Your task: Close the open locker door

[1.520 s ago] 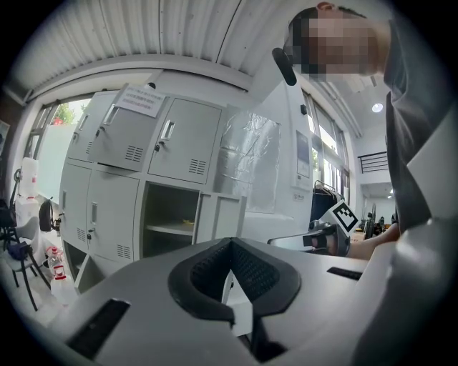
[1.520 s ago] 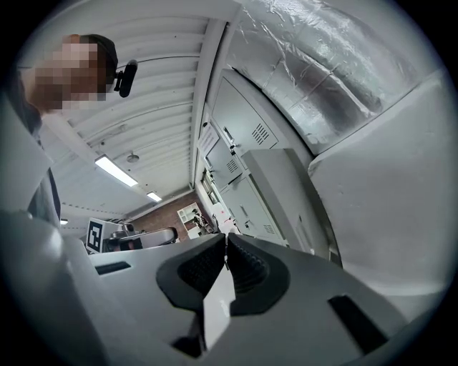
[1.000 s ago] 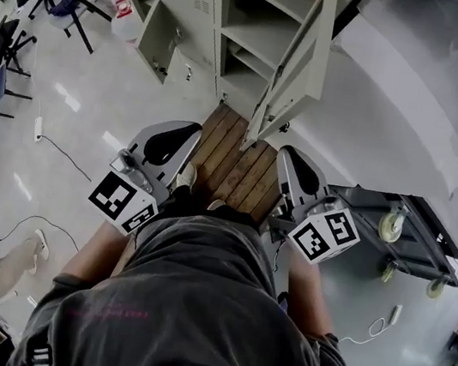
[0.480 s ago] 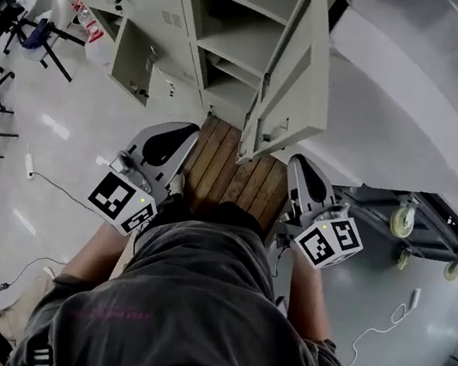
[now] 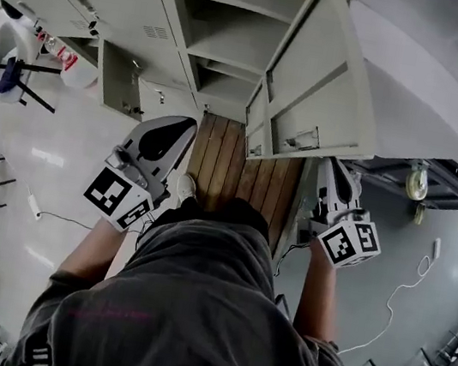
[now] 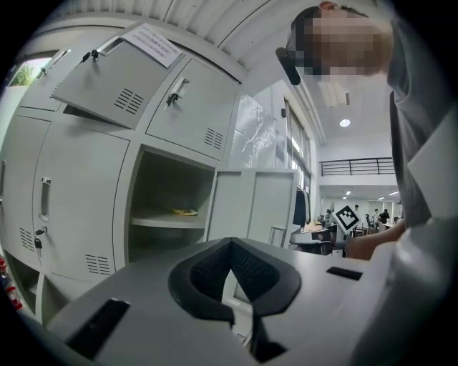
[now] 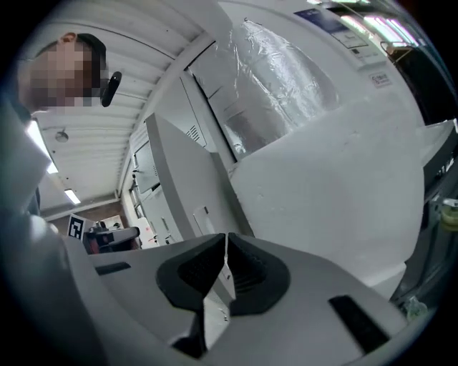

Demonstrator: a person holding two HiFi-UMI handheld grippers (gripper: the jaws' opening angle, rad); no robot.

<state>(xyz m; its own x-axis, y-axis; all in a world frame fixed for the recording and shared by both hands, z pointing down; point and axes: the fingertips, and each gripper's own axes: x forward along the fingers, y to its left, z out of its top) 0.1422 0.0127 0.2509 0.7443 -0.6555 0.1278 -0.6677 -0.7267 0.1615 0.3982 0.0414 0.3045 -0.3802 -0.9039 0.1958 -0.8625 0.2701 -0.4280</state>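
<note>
Locker door [image 5: 314, 88]: open outward, long axis upright | left hand-held gripper [image 6: 231, 243], right hand-held gripper [image 7: 226, 237]: jaws together

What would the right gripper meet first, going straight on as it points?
Probably the outer face of the open locker door, just ahead of the right gripper; depth is unclear, so it might slip past the door's edge.

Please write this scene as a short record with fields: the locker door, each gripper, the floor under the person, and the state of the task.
door: pale grey metal locker door, swung wide open, inner side toward the person
left: left gripper, jaws together, empty, pointing at the shelved open compartment
right: right gripper, jaws together, empty, facing the door's outer side; no touch seen
floor: brown wooden plank platform before the lockers
task state: door not yet closed
</note>
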